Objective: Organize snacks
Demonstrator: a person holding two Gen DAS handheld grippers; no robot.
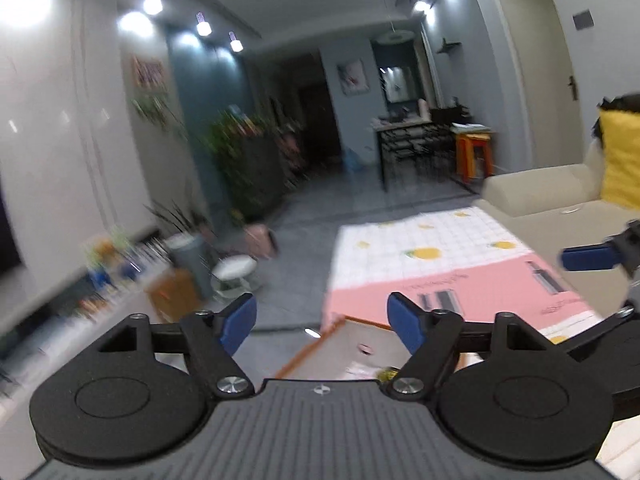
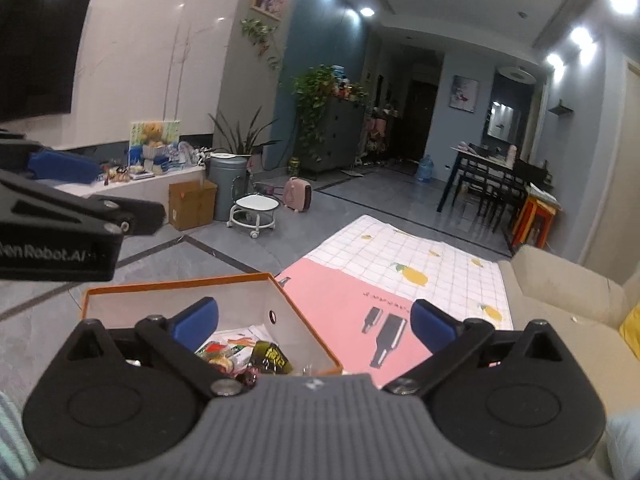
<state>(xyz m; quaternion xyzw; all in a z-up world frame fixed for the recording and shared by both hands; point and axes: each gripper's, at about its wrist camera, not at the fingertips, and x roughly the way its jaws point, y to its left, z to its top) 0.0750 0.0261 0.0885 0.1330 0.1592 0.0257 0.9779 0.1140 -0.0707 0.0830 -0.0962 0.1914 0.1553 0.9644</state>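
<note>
Snacks (image 2: 244,354) sit in the orange box (image 2: 180,284) (mat (image 2: 400,256) at one o'clock bare); left gripper (image 1: 322,322) and right gripper (image 2: 314,320) gape wide, empty, so the job seems nearly done.

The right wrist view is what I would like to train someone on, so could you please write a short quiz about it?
1. True or false: the right tongs are clamped on a snack.
2. Where do the snack packets lie?
A. on the white wheeled stool
B. inside the orange-edged box
C. on the beige sofa
3. Fill in: the box stands beside a pink and white ____ printed with lemons.

Key:
1. False: both blue pads stand wide apart with nothing between them.
2. B
3. Mat
</note>
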